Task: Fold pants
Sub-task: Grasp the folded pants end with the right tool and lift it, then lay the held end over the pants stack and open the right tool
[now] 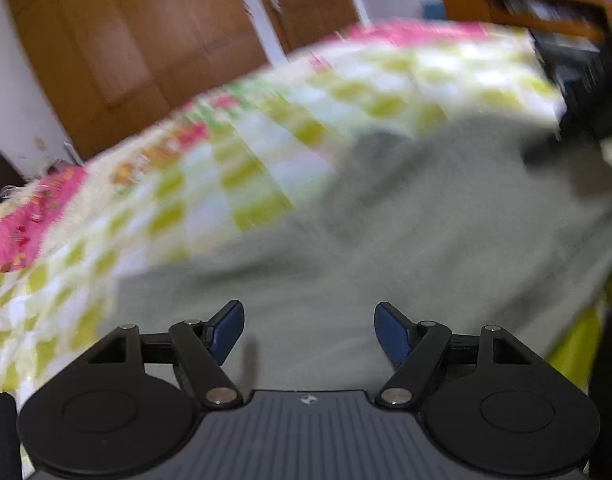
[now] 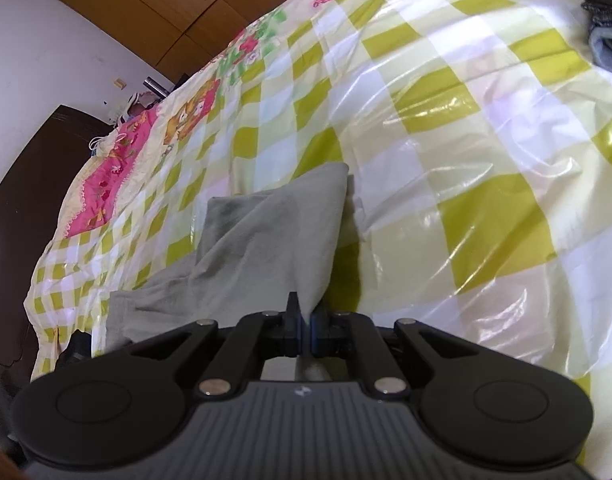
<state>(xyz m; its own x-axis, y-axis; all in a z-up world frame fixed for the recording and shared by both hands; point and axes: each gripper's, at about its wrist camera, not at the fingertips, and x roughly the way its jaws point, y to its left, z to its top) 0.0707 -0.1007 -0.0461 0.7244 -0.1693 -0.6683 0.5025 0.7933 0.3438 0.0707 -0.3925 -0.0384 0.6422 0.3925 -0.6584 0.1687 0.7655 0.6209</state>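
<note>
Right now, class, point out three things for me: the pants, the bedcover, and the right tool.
pants (image 2: 274, 224), right wrist view, on the lifted grey fabric above the tool.
bedcover (image 2: 486, 128), right wrist view, on a bare checked patch.
right tool (image 2: 305, 320), right wrist view, between its fingertips shut on the pants.

No readable words, numbers or brand names anywhere in either view. Only a small pale emblem (image 1: 308, 399) on the ribbed grey housing of the left gripper (image 1: 309, 330), and its twin (image 2: 302, 391) on the right gripper (image 2: 305, 322) (a logo mark, not lettering). Cartoon prints along the border of the checked bedcover (image 2: 466, 128), with no legible caption. Left wrist view too blurred by motion to show any writing on the wooden cupboard doors (image 1: 146, 40) or the shelf (image 1: 526, 4).
</note>
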